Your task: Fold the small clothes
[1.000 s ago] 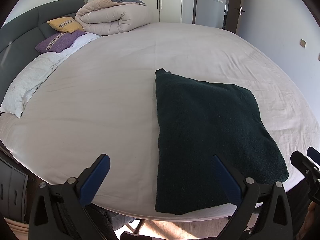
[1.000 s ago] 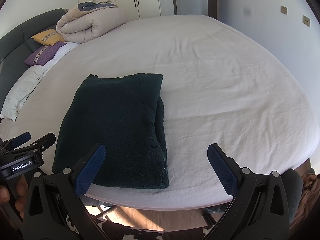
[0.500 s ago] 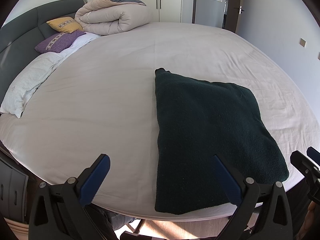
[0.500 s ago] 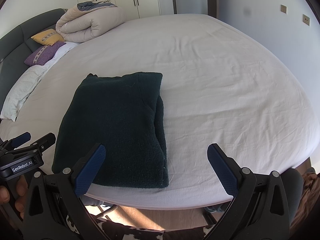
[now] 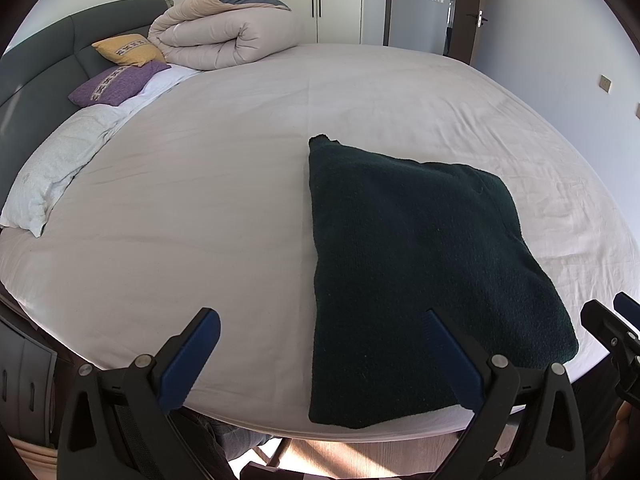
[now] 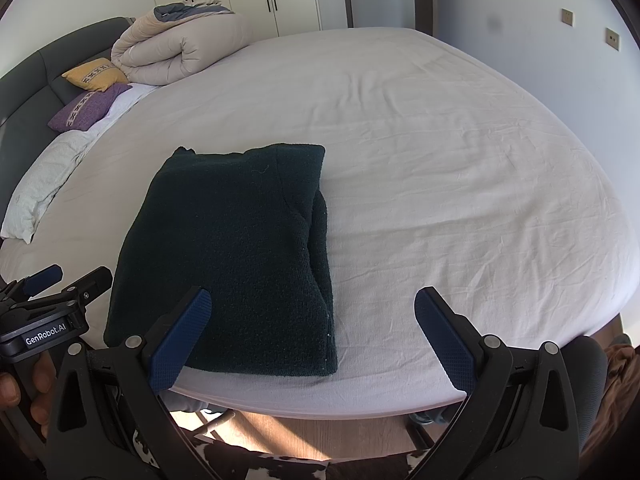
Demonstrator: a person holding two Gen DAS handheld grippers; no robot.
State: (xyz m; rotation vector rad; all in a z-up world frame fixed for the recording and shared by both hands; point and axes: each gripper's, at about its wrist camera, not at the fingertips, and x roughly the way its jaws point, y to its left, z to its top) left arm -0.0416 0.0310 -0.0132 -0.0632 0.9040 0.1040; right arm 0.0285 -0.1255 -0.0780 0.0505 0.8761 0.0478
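A dark green fleece garment (image 5: pixel 420 264) lies folded into a flat rectangle near the front edge of the white bed sheet (image 5: pixel 200 200). In the right wrist view the same garment (image 6: pixel 236 256) shows a doubled fold along its right side. My left gripper (image 5: pixel 320 352) hangs open just off the bed's front edge, its right finger over the garment's near edge. My right gripper (image 6: pixel 312 332) is open too, its left finger in front of the garment's near edge. Neither holds anything. The left gripper (image 6: pixel 48 292) also shows at the far left.
A rolled beige duvet (image 5: pixel 224 40), a yellow pillow (image 5: pixel 128 50) and a purple pillow (image 5: pixel 116 84) sit by the dark headboard (image 5: pixel 36 64). A white pillow (image 5: pixel 52 172) lies at the left. Wardrobe doors and a door stand behind. Wooden floor shows below the bed edge.
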